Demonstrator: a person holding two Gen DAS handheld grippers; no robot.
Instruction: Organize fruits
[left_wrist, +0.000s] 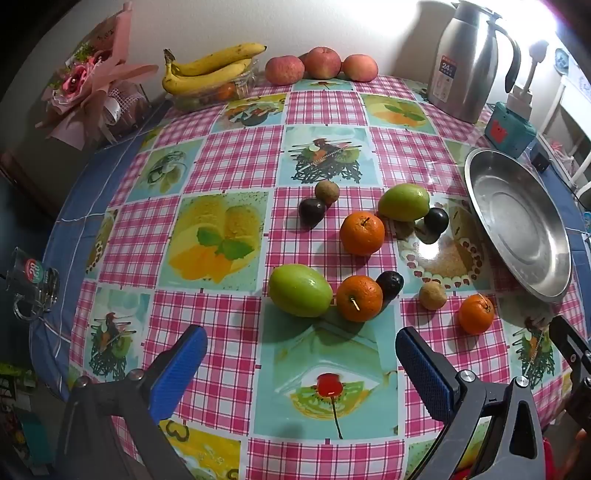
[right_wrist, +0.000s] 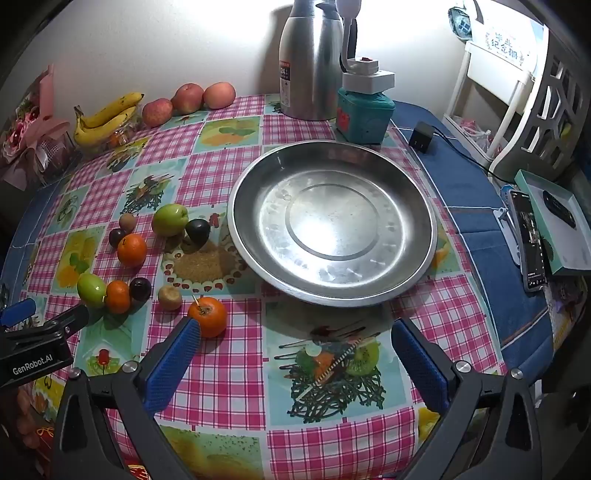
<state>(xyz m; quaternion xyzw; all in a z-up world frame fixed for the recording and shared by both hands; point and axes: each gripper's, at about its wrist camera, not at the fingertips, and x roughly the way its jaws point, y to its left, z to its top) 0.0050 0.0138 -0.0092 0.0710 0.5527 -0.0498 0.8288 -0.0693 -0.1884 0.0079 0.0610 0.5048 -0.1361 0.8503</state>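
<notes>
Nearest, at the bottom of the left wrist view, the left gripper (left_wrist: 301, 354) has its blue-padded fingers spread wide with nothing between them, over the pink-checked tablecloth with fruit pictures (left_wrist: 236, 158). The right gripper (right_wrist: 295, 345) is likewise spread and empty at the bottom of the right wrist view.

Just beyond the left gripper, in the lower middle of the frame, a glossy green oval fruit (left_wrist: 300, 290) lies touching a small orange tangerine with a short stem (left_wrist: 359, 298), and a dark purple plum (left_wrist: 390, 285) sits against the tangerine's far side. To the right lie a small brown round fruit (left_wrist: 432, 295) and, at lower right, a second orange tangerine (left_wrist: 476, 314); in the right wrist view this tangerine (right_wrist: 208, 316) sits just beside the right gripper's left finger.

Further, mid-frame, a third tangerine (left_wrist: 362, 233) lies near a second green fruit (left_wrist: 403, 202), with another dark plum (left_wrist: 436, 220) touching that fruit's right end. Left of these, a dark plum (left_wrist: 312, 213) and a brown round fruit (left_wrist: 327, 191) touch.

A wide shallow stainless-steel plate (right_wrist: 421, 206) fills the centre of the right wrist view, with nothing in it, well apart from most of the fruit.

At the far top, against the wall, are yellow bananas on a clear container (left_wrist: 210, 68), three red apples (left_wrist: 321, 64) and a steel thermos jug (left_wrist: 467, 62).
</notes>
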